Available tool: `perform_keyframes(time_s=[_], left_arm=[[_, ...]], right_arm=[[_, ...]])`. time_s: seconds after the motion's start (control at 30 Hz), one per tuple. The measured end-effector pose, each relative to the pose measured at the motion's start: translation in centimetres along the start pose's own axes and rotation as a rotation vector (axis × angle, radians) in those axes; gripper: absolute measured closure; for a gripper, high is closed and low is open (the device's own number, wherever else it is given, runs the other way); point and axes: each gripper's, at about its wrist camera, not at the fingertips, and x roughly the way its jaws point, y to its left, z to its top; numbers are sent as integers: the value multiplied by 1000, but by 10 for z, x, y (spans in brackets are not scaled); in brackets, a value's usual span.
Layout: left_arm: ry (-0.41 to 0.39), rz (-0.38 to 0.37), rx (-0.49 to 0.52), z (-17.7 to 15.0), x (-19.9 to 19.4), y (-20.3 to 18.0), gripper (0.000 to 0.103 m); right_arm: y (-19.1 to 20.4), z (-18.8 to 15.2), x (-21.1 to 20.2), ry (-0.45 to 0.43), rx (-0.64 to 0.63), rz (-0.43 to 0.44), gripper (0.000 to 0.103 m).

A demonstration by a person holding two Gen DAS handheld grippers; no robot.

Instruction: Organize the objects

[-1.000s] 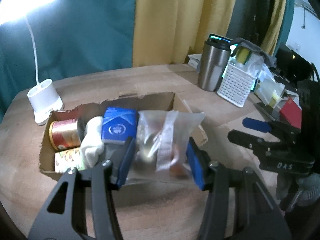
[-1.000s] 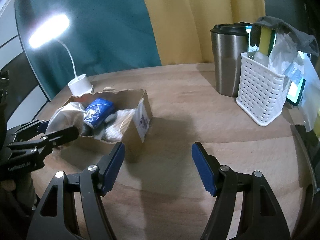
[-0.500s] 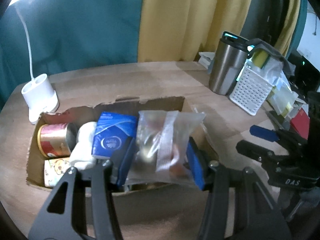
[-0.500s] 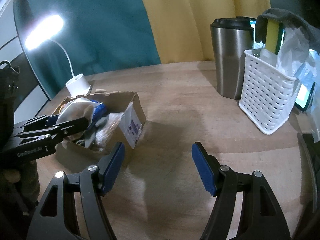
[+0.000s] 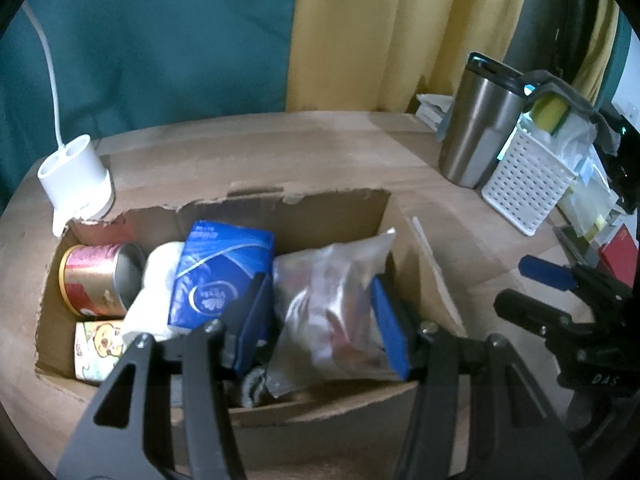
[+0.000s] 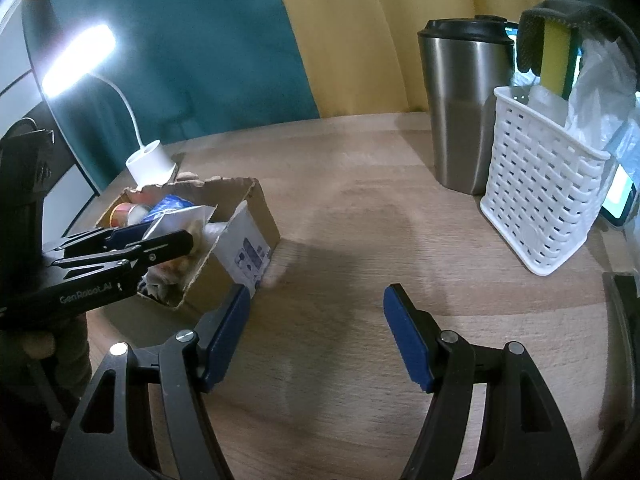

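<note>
- Two hand-held grippers are in view; the left hand-held gripper (image 5: 322,320) is pinched on a clear plastic bag (image 5: 328,304), blue pads pressed against its two sides.
- The bag is held over the right end of the open cardboard box (image 5: 404,216), its lower part already inside, beside a blue tissue pack (image 5: 220,272).
- Also seen in the box: a red-and-gold can (image 5: 96,280) lying on its side, a white soft item (image 5: 154,304), a small cartoon-printed carton (image 5: 98,348).
- The right hand-held gripper (image 6: 316,334) is spread wide with nothing between its pads, hovering over bare worktop (image 6: 360,208), well apart from the box.
- Bag contents are blurred; small reddish and pale items are suspected, not identified.
- Handling judgement: bag is judged light, soft, crinkly and slippery; film is expected to deform and slide under the pads, and contents may shift.
- Grip is best taken across the filled middle, as now, not on the loose top edge.
- Step judged: placing the bag into the box; release is not yet made.
- Steel tumbler (image 6: 464,104) and white basket (image 6: 540,196) stand at the far right, untouched.
</note>
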Motion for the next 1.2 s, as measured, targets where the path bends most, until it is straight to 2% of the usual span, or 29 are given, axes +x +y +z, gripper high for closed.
perform_keyframes(time_s=[0.1, 0.93, 0.97, 1.0, 1.03, 1.2], left_arm=[[-5, -5, -5, 0, -6, 1, 45], [-90, -41, 16, -27, -71, 47, 43], [-94, -40, 17, -28, -73, 50, 40], [-99, -40, 16, -30, -76, 53, 28], [-103, -44, 12, -31, -79, 56, 23], [-116, -47, -7, -38, -89, 73, 22]], right_arm=[[0, 0, 0, 0, 1, -1, 31], [68, -2, -16, -22, -39, -59, 31], [71, -3, -16, -21, -39, -65, 31], [75, -3, -16, -19, -39, -71, 31], [77, -3, -16, -19, -39, -75, 31], [91, -4, -17, -21, -45, -90, 31]])
